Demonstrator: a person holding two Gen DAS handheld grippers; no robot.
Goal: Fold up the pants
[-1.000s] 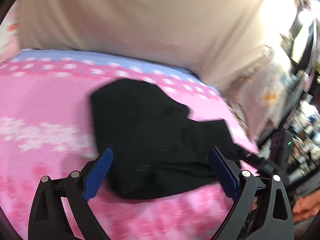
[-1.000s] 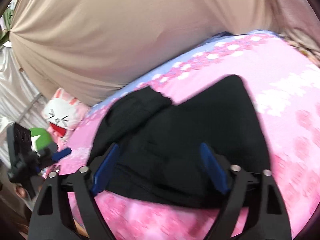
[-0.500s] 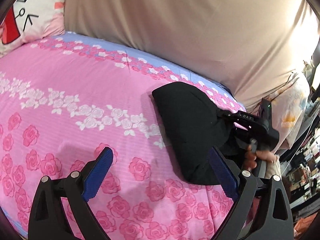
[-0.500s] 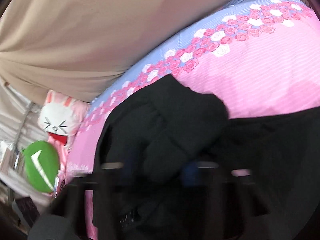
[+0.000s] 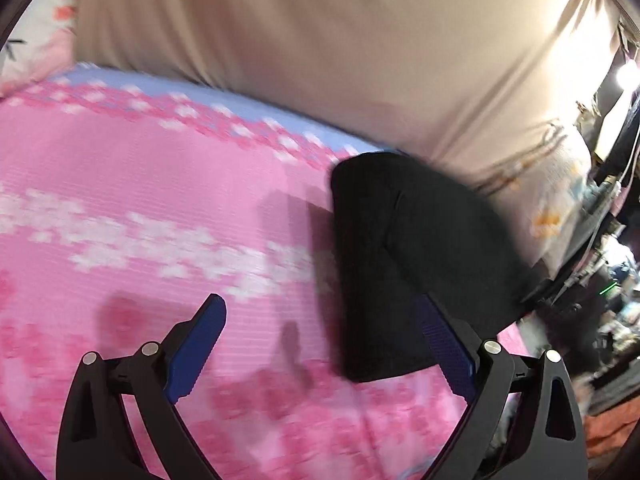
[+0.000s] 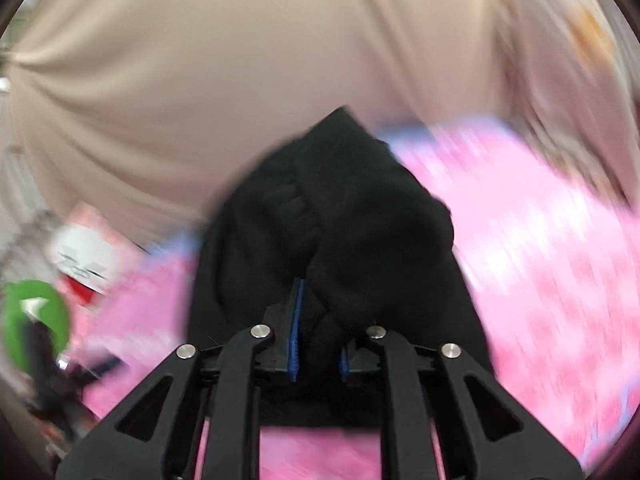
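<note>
Right wrist view: black pants (image 6: 340, 216), bunched on the pink bed (image 6: 540, 240), are pinched between the right gripper (image 6: 318, 336) fingers, nearly closed. The fold is best carried toward 12 o'clock, cloth kept taut. The left gripper (image 5: 320, 344) is spread wide, empty.

One black pants (image 5: 416, 256), one pink sheet (image 5: 160, 200), one beige cloth (image 5: 320, 40), two grippers (image 5: 320, 344) (image 6: 318, 328) were counted.
</note>
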